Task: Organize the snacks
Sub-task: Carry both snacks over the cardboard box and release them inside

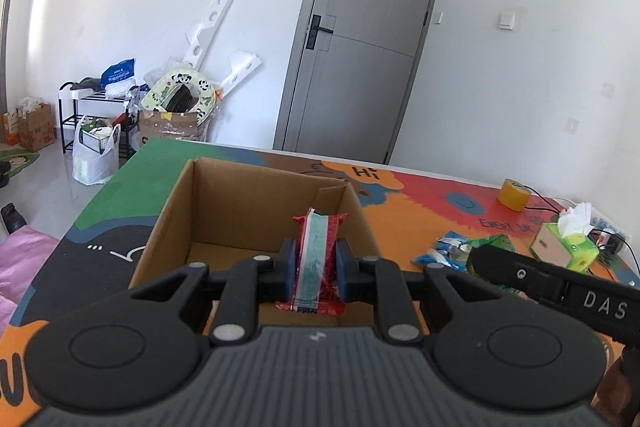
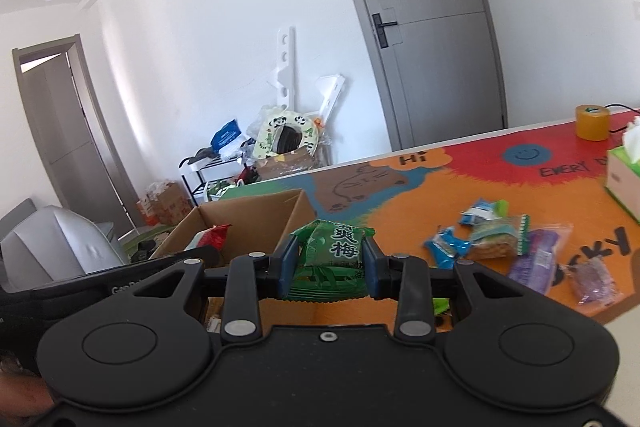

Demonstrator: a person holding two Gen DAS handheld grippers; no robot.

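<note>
White walls and a grey door [image 1: 360, 39] back a table [image 1: 420, 195] covered in a bright cartoon print of orange, red, green and black.

From the left wrist, the left gripper [image 1: 316, 263] pinches a red snack bar [image 1: 318, 259] between its blue pads [image 1: 289, 263]. This bar is a slim red wrapper with a pale blue-green panel down its middle and crimped ends; its long axis runs straight ahead along the fingers, far end raised over the open cardboard box [image 1: 240, 195]. That box stands on the table just beyond the fingers, and the part of its brown inside that shows is bare. The right gripper's black body crosses the lower right of this view, so its jaws are hidden there.

Seen from the right wrist, the right gripper [image 2: 329, 263] is clamped on a green plum-candy packet [image 2: 330, 259], plump, printed with large Chinese characters, upright in the jaws with its wide face toward the lens. Only this view shows the loose snack pile [image 2: 500, 243] clearly: blue, green-edged and purple packets lying on the orange print to the right, well apart from the box. A yellow tape roll [image 2: 593, 122] and tissue box [image 2: 622, 175] sit beyond.
</note>
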